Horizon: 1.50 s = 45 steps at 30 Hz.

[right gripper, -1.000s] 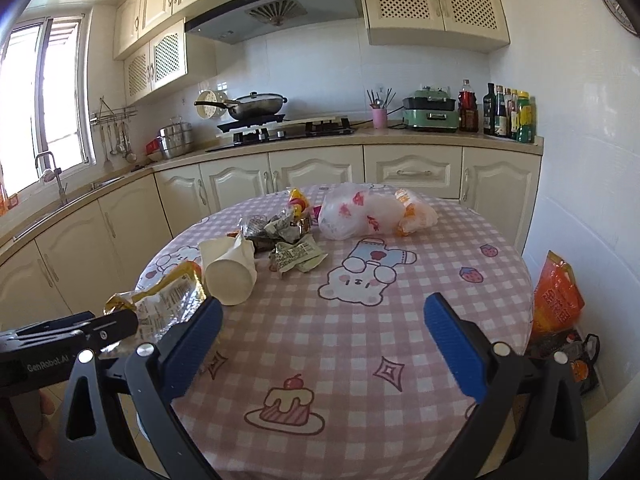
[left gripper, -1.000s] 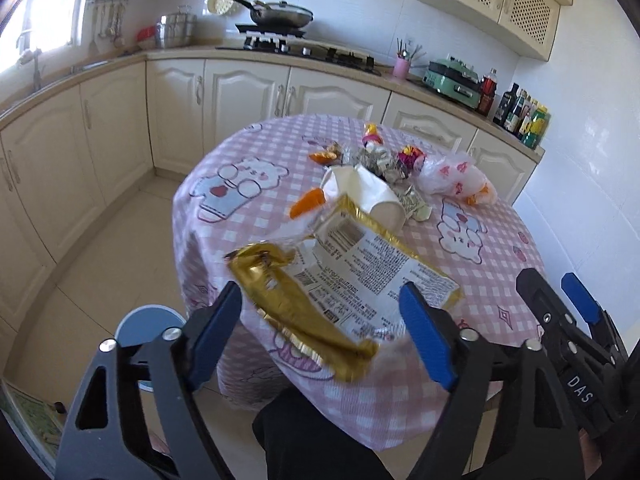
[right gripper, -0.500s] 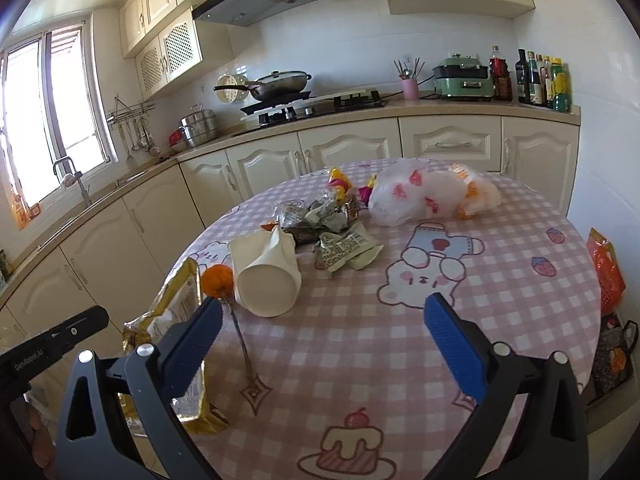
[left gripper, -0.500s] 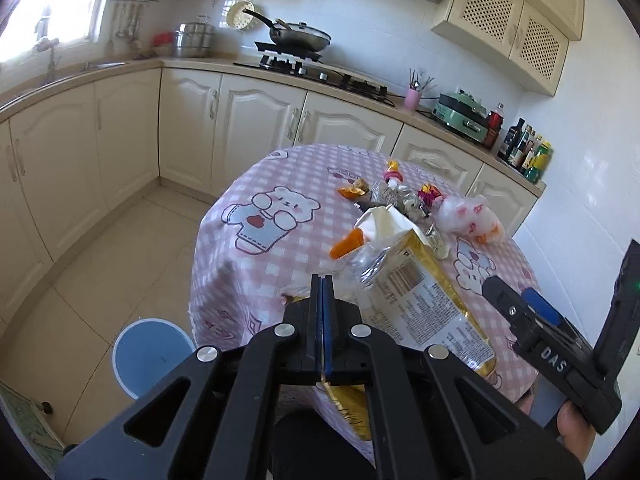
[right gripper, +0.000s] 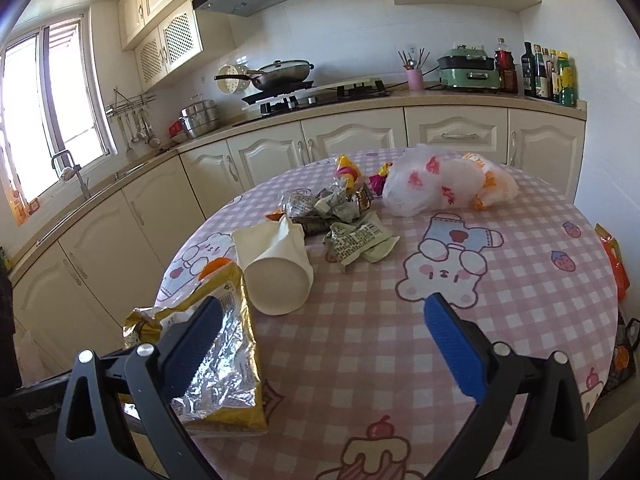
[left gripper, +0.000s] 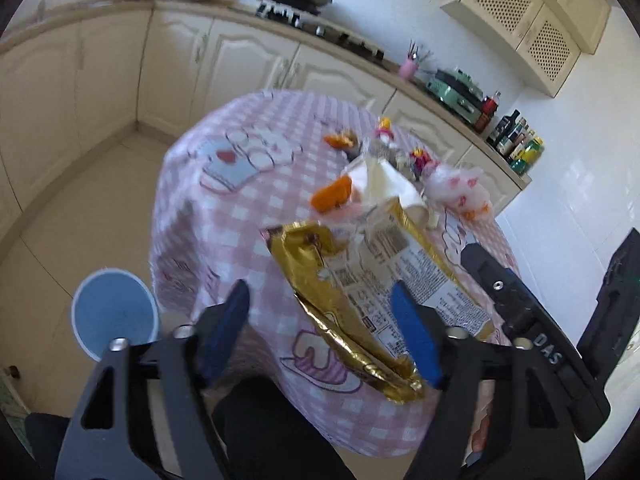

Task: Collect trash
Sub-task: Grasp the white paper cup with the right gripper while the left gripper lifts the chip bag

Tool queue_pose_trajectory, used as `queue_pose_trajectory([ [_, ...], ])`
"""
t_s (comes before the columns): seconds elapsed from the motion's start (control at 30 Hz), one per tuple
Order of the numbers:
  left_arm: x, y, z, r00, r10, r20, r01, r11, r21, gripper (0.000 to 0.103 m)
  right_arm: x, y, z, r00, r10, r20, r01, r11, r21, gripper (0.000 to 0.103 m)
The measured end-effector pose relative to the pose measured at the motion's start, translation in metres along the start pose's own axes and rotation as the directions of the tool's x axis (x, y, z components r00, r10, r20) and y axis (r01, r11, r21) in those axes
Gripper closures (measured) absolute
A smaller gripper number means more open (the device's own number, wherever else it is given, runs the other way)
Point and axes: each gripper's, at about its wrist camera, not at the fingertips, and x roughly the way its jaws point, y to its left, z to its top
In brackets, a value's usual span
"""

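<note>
A torn gold snack bag (left gripper: 352,292) with a printed white back lies over the near edge of the round table (left gripper: 224,216). My left gripper (left gripper: 320,332) hangs just in front of that edge. Its jaws are opening, the bag's crumpled lower end runs between them, and the pads do not press on it. My right gripper (right gripper: 320,344) stands open above the pink cloth with nothing between its fingers; its left finger (right gripper: 192,340) hovers over the same snack bag (right gripper: 216,360). A tipped white paper cup (right gripper: 276,272) lies just beyond the bag.
A blue bin (left gripper: 114,312) stands on the floor left of the table. On the cloth lie an orange scrap (left gripper: 332,196), a green wrapper (right gripper: 360,240), a pile of wrappers (right gripper: 332,204) and a white plastic bag (right gripper: 436,184). A person's dark-clad leg (left gripper: 260,420) is below.
The left gripper was open around the bag, shut half a second ago, and now stands open again, lower and tilted. The bag now lies further onto the table by the right gripper.
</note>
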Motion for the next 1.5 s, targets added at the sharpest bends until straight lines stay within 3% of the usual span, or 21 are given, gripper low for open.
queue_pose_trajectory([
  [0.03, 0.008, 0.001, -0.001, 0.999, -0.025, -0.029, 0.025, 1.000, -0.012, 0.066, 0.001, -0.001, 0.000, 1.000, -0.005, 0.000, 0.005, 1.000, -0.003, 0.004],
  [0.07, 0.016, 0.002, -0.002, 0.997, -0.053, -0.054, 0.052, 0.998, -0.030, 0.072, 0.002, -0.001, 0.000, 1.000, -0.006, -0.004, 0.006, 1.000, -0.004, 0.004],
  [0.13, 0.017, 0.004, -0.002, 0.995, -0.090, -0.040, 0.089, 0.995, -0.043, 0.093, 0.007, -0.003, 0.000, 1.000, 0.000, -0.023, 0.000, 1.000, -0.001, 0.004],
  [0.2, 0.006, 0.002, 0.001, 0.995, -0.103, 0.014, 0.103, 0.995, -0.019, 0.102, 0.011, -0.004, 0.002, 0.999, 0.022, -0.036, -0.021, 1.000, 0.014, 0.004],
  [0.3, -0.015, 0.004, 0.005, 0.992, -0.062, 0.110, 0.062, 0.998, 0.006, 0.103, 0.016, 0.000, 0.008, 0.998, 0.051, -0.041, -0.050, 0.998, 0.022, 0.005],
  [0.4, -0.041, 0.015, 0.014, 0.977, -0.015, 0.212, 0.018, 1.000, -0.010, 0.103, 0.029, 0.006, 0.016, 0.995, 0.076, -0.069, -0.075, 0.997, 0.025, 0.005],
  [0.57, -0.061, 0.037, 0.023, 0.952, 0.108, 0.287, -0.096, 0.994, -0.053, 0.103, 0.063, 0.018, 0.027, 0.981, 0.123, -0.147, -0.116, 0.992, 0.054, 0.004],
  [0.7, -0.063, 0.048, 0.031, 0.946, 0.148, 0.288, -0.132, 0.988, -0.074, 0.103, 0.090, 0.023, 0.033, 0.971, 0.135, -0.198, -0.120, 0.989, 0.085, 0.006],
  [0.73, -0.063, 0.052, 0.033, 0.946, 0.156, 0.286, -0.139, 0.987, -0.078, 0.103, 0.096, 0.022, 0.034, 0.968, 0.142, -0.208, -0.124, 0.988, 0.097, 0.020],
  [0.77, -0.062, 0.054, 0.034, 0.945, 0.161, 0.283, -0.144, 0.986, -0.079, 0.103, 0.101, 0.023, 0.033, 0.965, 0.135, -0.223, -0.116, 0.988, 0.097, 0.047],
  [0.8, -0.063, 0.056, 0.033, 0.945, 0.163, 0.283, -0.146, 0.986, -0.080, 0.103, 0.106, 0.023, 0.032, 0.961, 0.133, -0.242, -0.113, 0.989, 0.096, 0.048],
  [0.97, -0.064, 0.070, 0.032, 0.946, 0.163, 0.280, -0.144, 0.986, -0.087, 0.103, 0.095, 0.027, 0.029, 0.972, 0.120, -0.202, -0.109, 0.992, 0.064, 0.049],
  [1.1, -0.069, 0.080, 0.028, 0.945, 0.170, 0.280, -0.148, 0.984, -0.096, 0.103, 0.064, 0.038, 0.033, 0.995, 0.056, -0.081, -0.056, 0.998, 0.001, 0.049],
  [1.2, -0.072, 0.091, 0.027, 0.943, 0.183, 0.279, -0.159, 0.981, -0.109, 0.103, 0.041, 0.054, 0.039, 0.998, 0.064, 0.004, -0.064, 0.997, -0.038, 0.049],
  [1.37, -0.078, 0.120, 0.022, 0.934, 0.236, 0.266, -0.206, 0.969, -0.138, 0.103, 0.034, 0.110, 0.039, 0.974, 0.226, -0.011, -0.226, 0.967, -0.119, 0.049],
  [1.5, -0.077, 0.162, 0.014, 0.922, 0.325, 0.209, -0.287, 0.938, -0.193, 0.103, 0.062, 0.171, 0.014, 0.933, 0.338, -0.127, -0.357, 0.917, -0.179, 0.049],
])
